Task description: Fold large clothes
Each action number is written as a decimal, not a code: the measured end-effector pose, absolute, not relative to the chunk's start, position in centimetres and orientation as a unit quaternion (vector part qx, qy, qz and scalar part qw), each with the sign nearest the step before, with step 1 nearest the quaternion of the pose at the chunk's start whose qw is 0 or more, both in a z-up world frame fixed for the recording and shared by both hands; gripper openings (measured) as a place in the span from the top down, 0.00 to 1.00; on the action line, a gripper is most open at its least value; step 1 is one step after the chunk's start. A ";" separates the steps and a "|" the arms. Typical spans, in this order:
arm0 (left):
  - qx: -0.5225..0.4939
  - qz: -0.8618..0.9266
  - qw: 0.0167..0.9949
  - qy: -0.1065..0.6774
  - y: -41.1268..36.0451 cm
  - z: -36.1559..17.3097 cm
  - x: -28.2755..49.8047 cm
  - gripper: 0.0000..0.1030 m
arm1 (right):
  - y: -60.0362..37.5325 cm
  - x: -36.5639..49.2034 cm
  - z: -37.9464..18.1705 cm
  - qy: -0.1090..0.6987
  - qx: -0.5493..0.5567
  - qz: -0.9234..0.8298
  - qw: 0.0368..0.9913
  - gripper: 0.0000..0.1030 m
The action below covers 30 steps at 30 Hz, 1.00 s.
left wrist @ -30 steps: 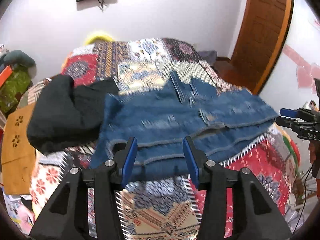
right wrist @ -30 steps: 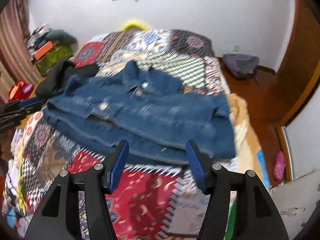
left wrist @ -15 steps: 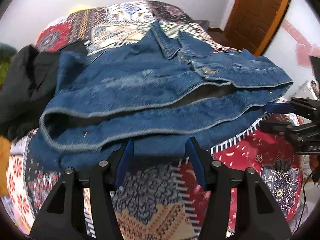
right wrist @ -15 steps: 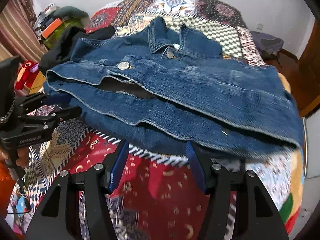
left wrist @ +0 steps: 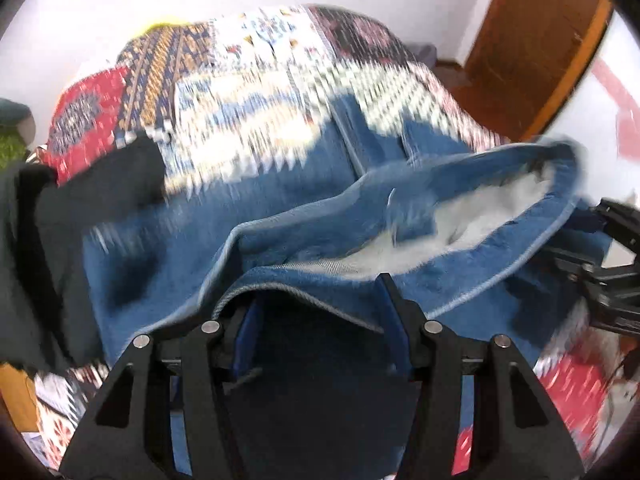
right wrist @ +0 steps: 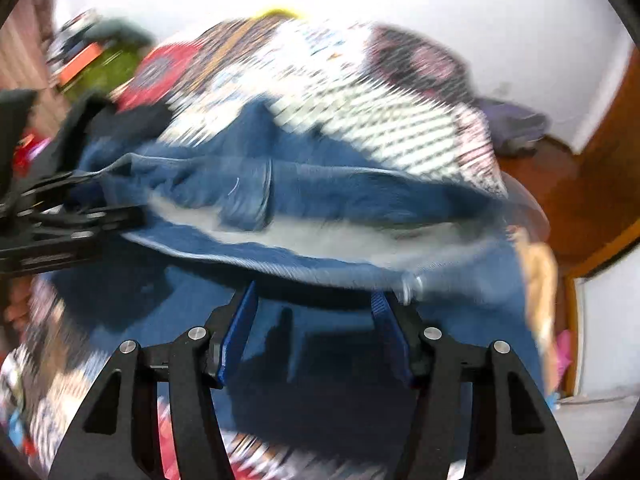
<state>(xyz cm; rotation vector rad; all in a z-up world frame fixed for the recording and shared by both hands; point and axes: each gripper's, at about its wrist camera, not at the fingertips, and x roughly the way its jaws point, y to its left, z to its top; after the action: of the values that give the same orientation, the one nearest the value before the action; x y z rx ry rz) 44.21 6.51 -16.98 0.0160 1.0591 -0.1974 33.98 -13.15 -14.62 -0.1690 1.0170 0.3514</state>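
Left wrist: my left gripper [left wrist: 318, 312] stands open over the hem of the jacket [left wrist: 248, 216] on the bed [left wrist: 248, 92]; I judge I'm still reaching, and must close next.

Right wrist: my right gripper [right wrist: 314, 320] gapes likewise at the hem. No containers seen.

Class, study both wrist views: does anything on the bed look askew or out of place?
Yes. The denim jacket lies unevenly: its front hem gapes, showing pale lining. A black garment lies bunched against its left side on the patchwork bedspread.
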 end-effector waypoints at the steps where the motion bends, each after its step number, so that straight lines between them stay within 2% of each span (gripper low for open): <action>1: 0.002 -0.085 0.867 0.491 6.7 -15.8 44.8 0.46 | -13.7 34.8 -14.2 0.474 -0.078 0.136 0.866 0.47; 4: 0.001 -0.048 0.901 0.430 7.6 -11.8 45.1 0.46 | -15.6 36.1 -12.9 0.453 -0.046 0.093 0.885 0.46; 6: 0.001 -0.044 0.914 0.403 8.1 -9.9 44.5 0.38 | -16.6 35.8 -12.3 0.458 -0.008 0.108 0.882 0.46; 10: 0.023 -0.030 0.925 0.379 9.0 -8.7 42.5 0.34 | -17.3 33.9 -12.1 0.464 0.002 0.124 0.877 0.46; 15: 0.027 -0.032 0.913 0.405 10.1 -11.0 39.5 0.33 | -15.5 32.0 -12.9 0.478 -0.055 0.158 0.862 0.46; 21: 0.046 -0.027 0.890 0.453 10.4 -16.0 36.1 0.33 | -14.3 30.0 -15.4 0.498 -0.140 0.162 0.840 0.46; 25: 0.030 -0.020 0.871 0.490 10.9 -18.8 34.7 0.33 | -15.2 29.0 -16.7 0.510 -0.151 0.154 0.832 0.46; 28: 0.014 -0.009 0.865 0.501 11.7 -20.4 33.3 0.32 | -16.5 28.0 -16.4 0.503 -0.138 0.147 0.841 0.38; 30: -0.002 -0.009 0.873 0.488 12.1 -20.3 32.3 0.30 | -17.4 27.4 -16.0 0.503 -0.133 0.139 0.843 0.37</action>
<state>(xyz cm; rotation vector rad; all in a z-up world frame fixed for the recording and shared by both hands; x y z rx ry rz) 32.30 12.10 -20.31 -0.0036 1.0197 -0.0186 27.43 -17.36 -16.02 -0.2808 1.0623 0.2935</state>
